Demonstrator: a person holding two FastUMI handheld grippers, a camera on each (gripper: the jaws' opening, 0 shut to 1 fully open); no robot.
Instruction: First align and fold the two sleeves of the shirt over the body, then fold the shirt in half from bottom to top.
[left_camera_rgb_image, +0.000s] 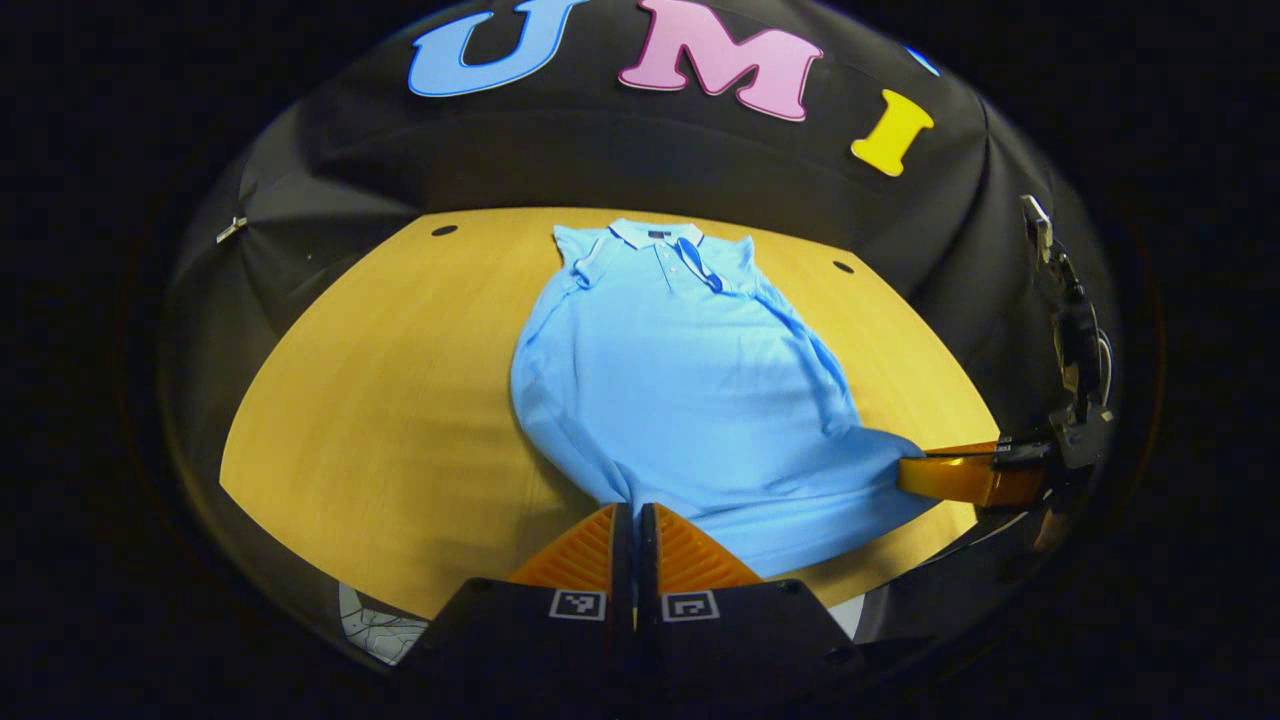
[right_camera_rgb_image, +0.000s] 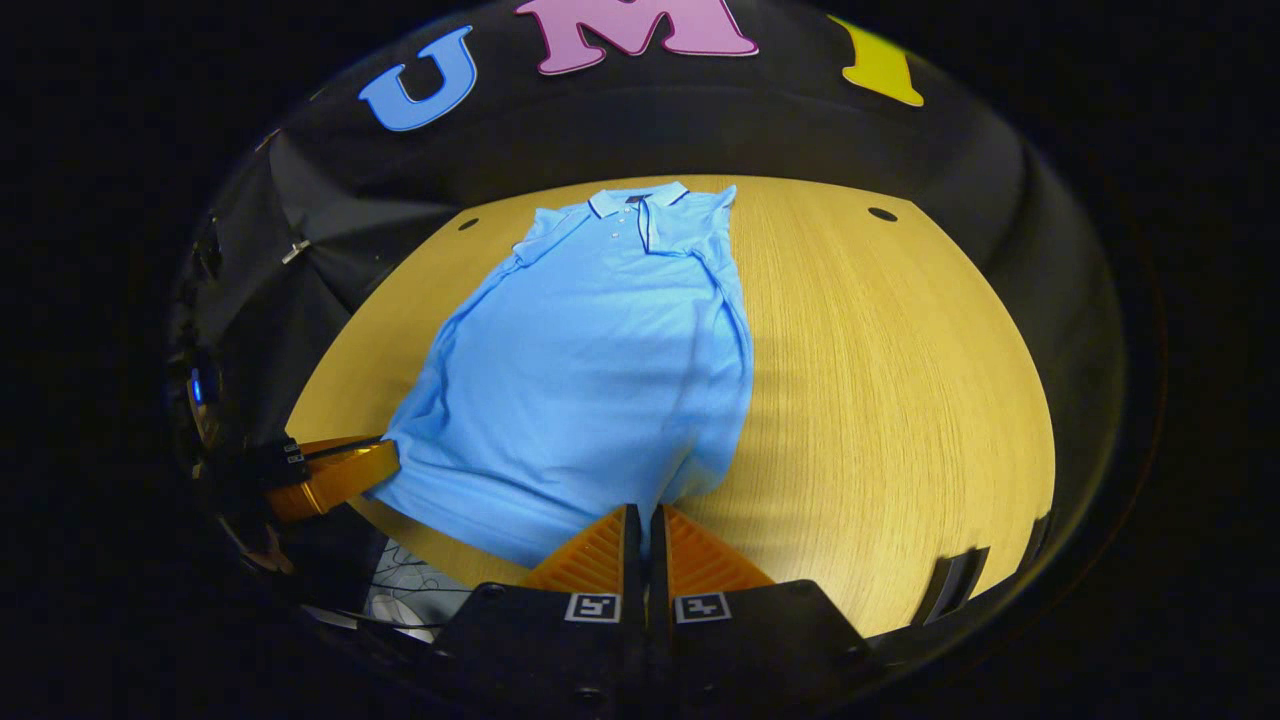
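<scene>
Your left gripper (left_camera_rgb_image: 635, 520) and right gripper (right_camera_rgb_image: 643, 522) each pinch closed on a hem corner of the soft, limp blue polo shirt (left_camera_rgb_image: 670, 380) near the table's (left_camera_rgb_image: 380, 400) front edge.

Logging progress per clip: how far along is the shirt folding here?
Sleeves look done: both are tucked over the body of the blue shirt, which lies narrow and collar-up on the wooden table. In hand: the left tool and right tool each pinch a bottom hem corner, fingers closed on fabric. Left: carrying the hem up to the collar; the bottom-to-top fold has not visibly begun.
</scene>
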